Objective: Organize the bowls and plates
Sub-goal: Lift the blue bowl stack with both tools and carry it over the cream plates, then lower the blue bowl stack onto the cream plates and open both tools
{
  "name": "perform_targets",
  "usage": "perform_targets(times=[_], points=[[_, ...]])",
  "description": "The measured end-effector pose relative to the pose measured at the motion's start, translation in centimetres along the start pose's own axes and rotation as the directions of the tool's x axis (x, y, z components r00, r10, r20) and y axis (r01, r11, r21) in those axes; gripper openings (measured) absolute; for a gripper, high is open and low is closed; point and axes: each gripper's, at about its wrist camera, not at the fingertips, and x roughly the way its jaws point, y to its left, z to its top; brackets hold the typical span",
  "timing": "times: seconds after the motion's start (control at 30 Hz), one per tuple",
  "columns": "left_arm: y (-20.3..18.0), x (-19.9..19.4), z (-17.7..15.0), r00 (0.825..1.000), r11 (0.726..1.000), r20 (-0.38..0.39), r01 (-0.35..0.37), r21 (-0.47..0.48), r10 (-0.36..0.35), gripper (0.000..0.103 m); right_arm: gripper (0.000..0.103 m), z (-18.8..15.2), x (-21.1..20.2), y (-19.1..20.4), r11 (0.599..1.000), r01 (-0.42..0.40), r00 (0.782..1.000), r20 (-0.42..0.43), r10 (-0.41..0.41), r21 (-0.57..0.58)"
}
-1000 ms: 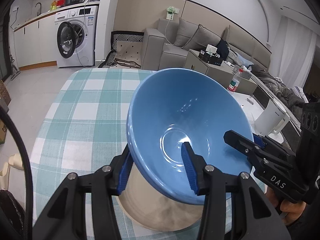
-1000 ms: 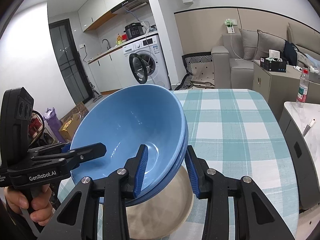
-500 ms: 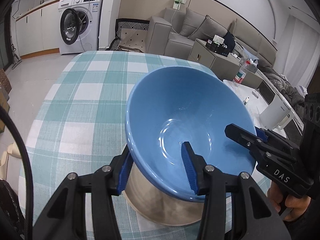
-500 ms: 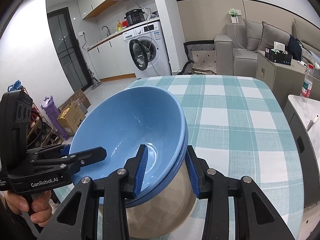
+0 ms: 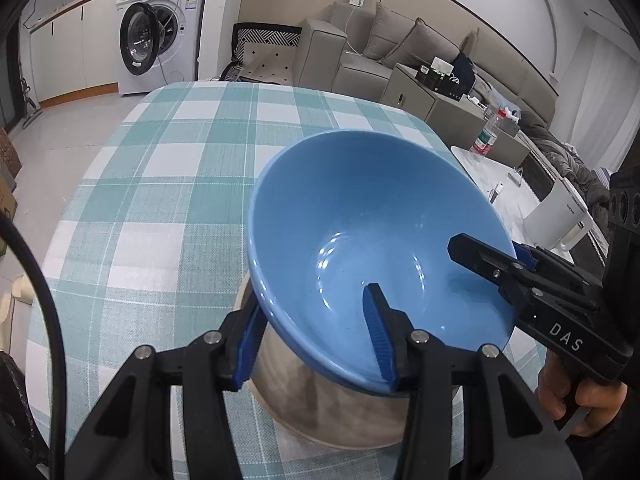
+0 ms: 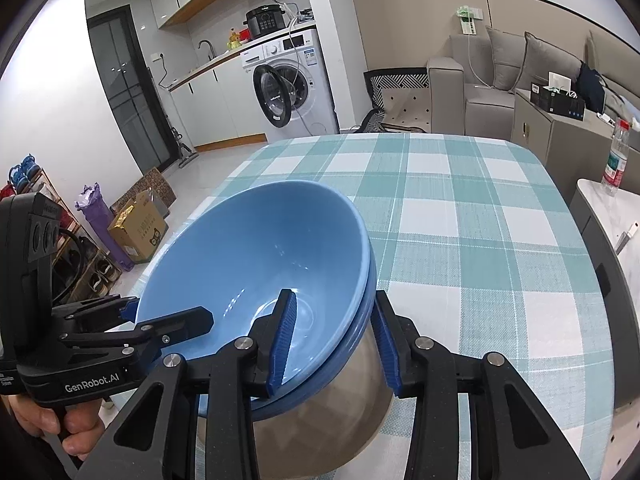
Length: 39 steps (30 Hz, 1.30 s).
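Note:
Two nested blue bowls (image 5: 360, 208) (image 6: 256, 248) sit inside a grey steel bowl (image 5: 320, 412) (image 6: 320, 420) low over the checked tablecloth (image 5: 160, 184) (image 6: 460, 220). My left gripper (image 5: 312, 300) (image 6: 170, 308) is shut on the left rim, one pad inside the blue bowl and one outside. On the opposite rim my right gripper (image 6: 334, 296) (image 5: 488, 248) clamps the same way. I cannot tell whether the steel bowl's base touches the cloth. A hand (image 5: 576, 400) holds each gripper.
A white kettle (image 5: 556, 224) and a water bottle (image 5: 486, 136) (image 6: 616, 160) stand on a side counter right of the table. Beyond the far edge are a washing machine (image 6: 292, 84) and a sofa (image 5: 380, 52). A cardboard box (image 6: 140, 228) sits on the floor at left.
Both grippers have come down together with the bowl stack, and the tablecloth now fills more of both views. The grips on the rim look the same.

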Motion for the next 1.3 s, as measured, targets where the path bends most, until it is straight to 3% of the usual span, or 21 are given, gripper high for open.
perform_targets(times=[0.67,0.8,0.97,1.03,1.17,1.27,1.3], points=[[0.1,0.4,0.4,0.999,1.0,0.028,-0.016,0.017,0.015,0.05,0.041,-0.3,0.8,0.1,1.0,0.011,1.0,-0.002,-0.011,0.008],[0.1,0.5,0.5,1.0,1.0,0.028,-0.009,0.018,0.009,0.051,0.052,-0.3,0.8,0.3,1.0,-0.017,1.0,-0.006,0.017,0.002],[0.3,0.4,0.5,0.999,1.0,0.03,0.01,0.023,-0.011,0.055,0.055,-0.4,0.8,0.5,1.0,-0.007,1.0,-0.006,0.007,-0.015],[0.2,0.1,0.5,0.999,0.999,0.041,0.002,0.043,-0.004,0.063,0.063,-0.4,0.5,0.6,1.0,-0.01,1.0,0.006,0.01,-0.021],[0.3,-0.6,0.3,0.998,0.998,0.066,-0.015,0.069,0.011,0.068,0.082,-0.3,-0.5,0.5,0.999,-0.02,0.999,0.038,0.021,-0.031],[0.7,-1.4,0.1,0.995,0.996,0.099,-0.021,0.081,0.013,0.081,0.088,-0.2,-1.1,0.6,0.999,-0.018,0.998,0.056,0.021,-0.044],[0.8,-1.7,0.0,0.993,0.996,0.116,-0.025,0.089,0.015,0.084,0.095,-0.2,-1.4,0.6,0.999,-0.017,0.997,0.068,0.02,-0.049]])
